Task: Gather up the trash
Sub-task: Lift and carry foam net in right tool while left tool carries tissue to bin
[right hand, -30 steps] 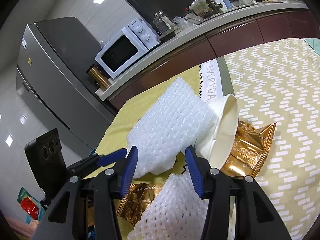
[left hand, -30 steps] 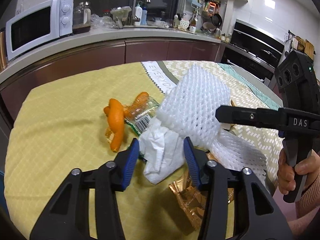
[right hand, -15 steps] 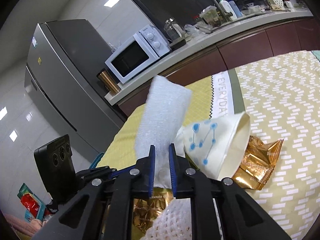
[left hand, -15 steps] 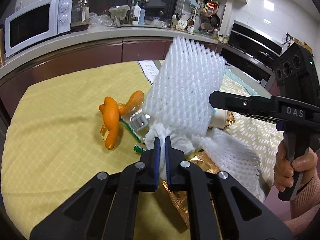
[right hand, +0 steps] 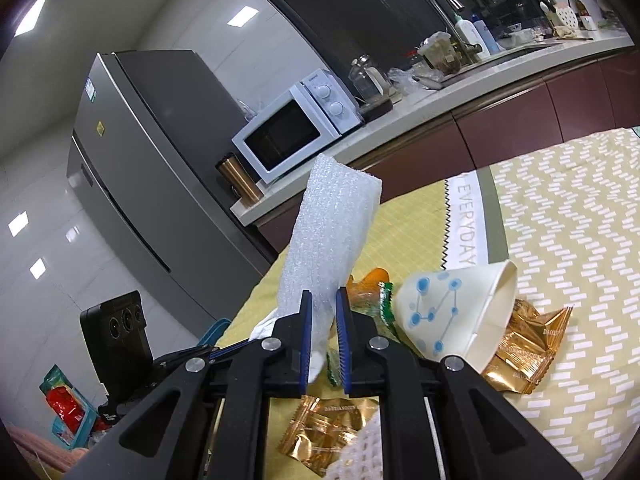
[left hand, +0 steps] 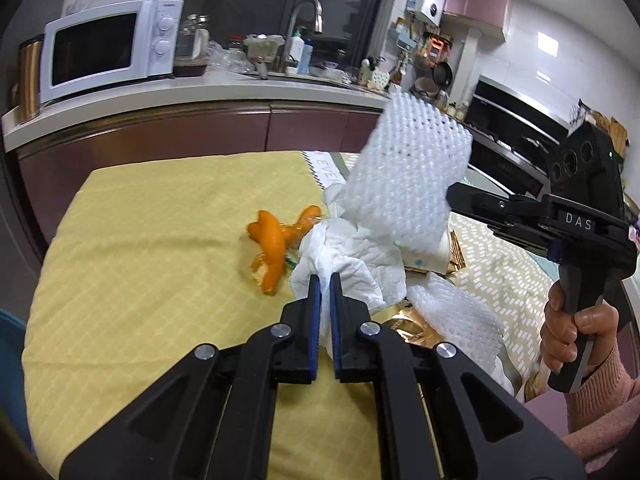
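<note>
My left gripper (left hand: 325, 280) is shut on a crumpled white tissue (left hand: 360, 256), held a little above the yellow tablecloth (left hand: 160, 260). My right gripper (right hand: 322, 300) is shut on a white foam net sleeve (right hand: 332, 232) that stands upright from its jaws. In the left wrist view the same foam net sleeve (left hand: 408, 184) hangs from the right gripper (left hand: 454, 200). Orange peel (left hand: 272, 240) lies left of the tissue. A paper cup (right hand: 452, 308) with blue dots lies on its side on a gold wrapper (right hand: 524, 344).
A second foam net (left hand: 456, 316) and another gold wrapper (right hand: 324, 432) lie near the table's front. Behind the table runs a counter with a microwave (left hand: 108, 48) and sink, with a fridge (right hand: 132, 176) beside it. A blue object (left hand: 10, 360) shows past the table's left edge.
Both grippers went from open to shut, the left on the tissue, the right on the foam net. Both have since lifted their loads off the pile.
</note>
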A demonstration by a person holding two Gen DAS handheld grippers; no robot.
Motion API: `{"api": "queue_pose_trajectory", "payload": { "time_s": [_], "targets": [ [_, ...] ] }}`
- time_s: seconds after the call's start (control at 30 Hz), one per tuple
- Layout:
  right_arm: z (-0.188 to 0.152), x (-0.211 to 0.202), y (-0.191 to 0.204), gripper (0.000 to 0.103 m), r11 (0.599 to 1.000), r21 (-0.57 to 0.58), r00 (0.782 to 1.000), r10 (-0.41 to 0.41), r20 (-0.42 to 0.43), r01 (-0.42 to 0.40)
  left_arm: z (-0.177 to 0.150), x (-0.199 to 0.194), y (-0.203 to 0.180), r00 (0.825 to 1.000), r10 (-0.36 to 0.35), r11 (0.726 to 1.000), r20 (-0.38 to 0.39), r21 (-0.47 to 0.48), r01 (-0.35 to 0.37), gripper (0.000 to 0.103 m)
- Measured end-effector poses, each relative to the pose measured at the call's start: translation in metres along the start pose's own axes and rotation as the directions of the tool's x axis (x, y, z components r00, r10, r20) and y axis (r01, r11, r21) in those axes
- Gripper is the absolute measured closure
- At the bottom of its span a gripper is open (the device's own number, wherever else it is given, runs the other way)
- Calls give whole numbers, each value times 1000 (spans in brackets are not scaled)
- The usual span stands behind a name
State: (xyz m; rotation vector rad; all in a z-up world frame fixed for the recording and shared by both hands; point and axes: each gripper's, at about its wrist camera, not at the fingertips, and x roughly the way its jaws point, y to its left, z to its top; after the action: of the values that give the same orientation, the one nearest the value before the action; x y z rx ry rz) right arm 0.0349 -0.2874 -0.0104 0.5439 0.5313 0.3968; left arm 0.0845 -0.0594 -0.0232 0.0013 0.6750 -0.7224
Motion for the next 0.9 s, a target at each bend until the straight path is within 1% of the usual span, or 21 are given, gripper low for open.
{"api": "queue_pose_trajectory", "payload": {
  "time_s": [0.23,0.47,0.63,0.9],
  "targets": [
    [-1,7,12,92,999,-17,999,30,-14,-30,-5,-32,24,998,53,998,39,-39,-51,98],
    [-4,20,28,92,997,-34,997,67,-41,-68,-14,-60,46,993,104,992,59,-76,-100,98],
    [-7,31,40,92,995,-48,994,90,-66,-93,-19,-83,61,987,144,985,78,-103,-136,98],
    [-14,50,60,92,990,-66,986,120,-112,-127,-26,-106,75,975,200,973,92,-131,-188,98]
  ]
}}
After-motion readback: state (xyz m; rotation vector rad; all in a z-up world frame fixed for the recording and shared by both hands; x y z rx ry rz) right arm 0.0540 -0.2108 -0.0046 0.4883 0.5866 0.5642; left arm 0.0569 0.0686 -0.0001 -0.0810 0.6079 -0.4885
